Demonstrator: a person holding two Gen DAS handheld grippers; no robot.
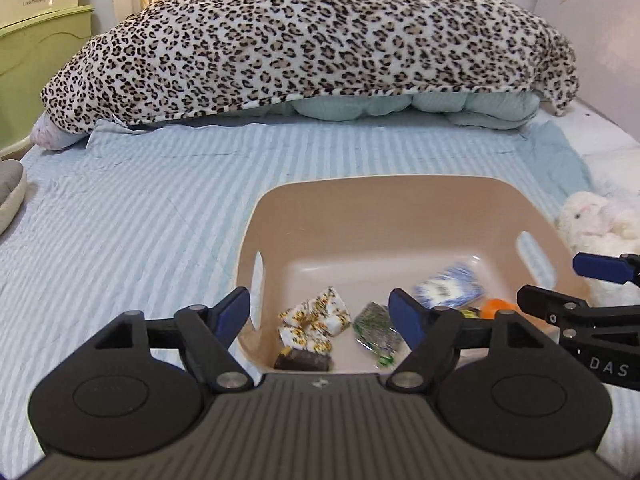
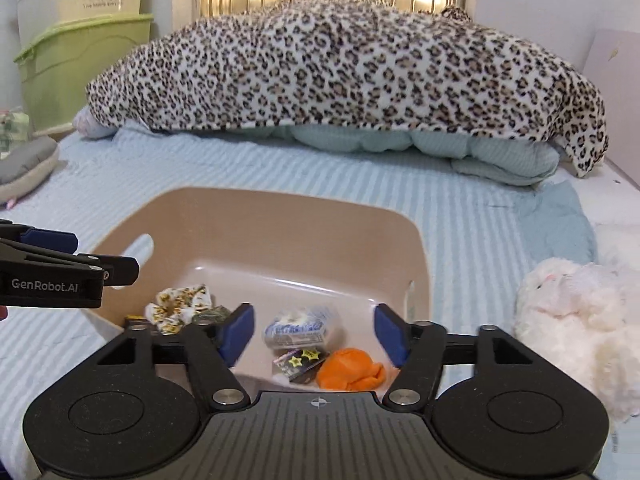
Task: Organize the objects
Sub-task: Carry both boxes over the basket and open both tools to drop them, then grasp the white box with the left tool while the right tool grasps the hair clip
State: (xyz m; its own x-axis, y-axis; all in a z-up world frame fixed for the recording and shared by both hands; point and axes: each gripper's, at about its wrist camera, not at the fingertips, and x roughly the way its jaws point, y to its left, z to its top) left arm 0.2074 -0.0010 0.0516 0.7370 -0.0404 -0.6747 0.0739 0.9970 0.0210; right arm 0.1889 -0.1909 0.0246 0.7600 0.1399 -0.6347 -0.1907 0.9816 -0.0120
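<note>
- Both grippers hovered over a tan plastic basin (image 1: 372,196) set on a bed's striped blue sheet (image 1: 140,220), each with its jaws spread wide and holding nothing.
- The left gripper (image 1: 322,312) hung above the basin's near-left corner, over a white-and-yellow patterned scrunchie (image 1: 316,320), a green foil wrapper (image 1: 378,326) and a dark brown bar (image 1: 302,360) on the floor of the basin.
- The right gripper (image 2: 314,334) hung above the near-right part, over a blue-and-white packet (image 2: 298,328), a dark star-printed wrapper (image 2: 298,362) and a crumpled orange item (image 2: 350,368).
- All six pieces looked light; the scrunchie and the orange item appeared soft and would likely squash under the pads, while the foil wrappers seemed slick and best pinched across a flat middle.
- The packet appeared boxier and would probably take a grip across its short sides.
- A white plush toy (image 2: 572,328) lay on the sheet just beside the basin's right wall, apparently the one loose thing left to gather; it looked soft and bulky, best taken by a fold of fur.
- The basin's raised walls and handle slots (image 1: 528,248) hemmed in low approaches; open sheet lay to the left and beyond, up to a leopard-print blanket (image 1: 312,36).
- The two grippers stood near each other, leaving little room to cross.
</note>
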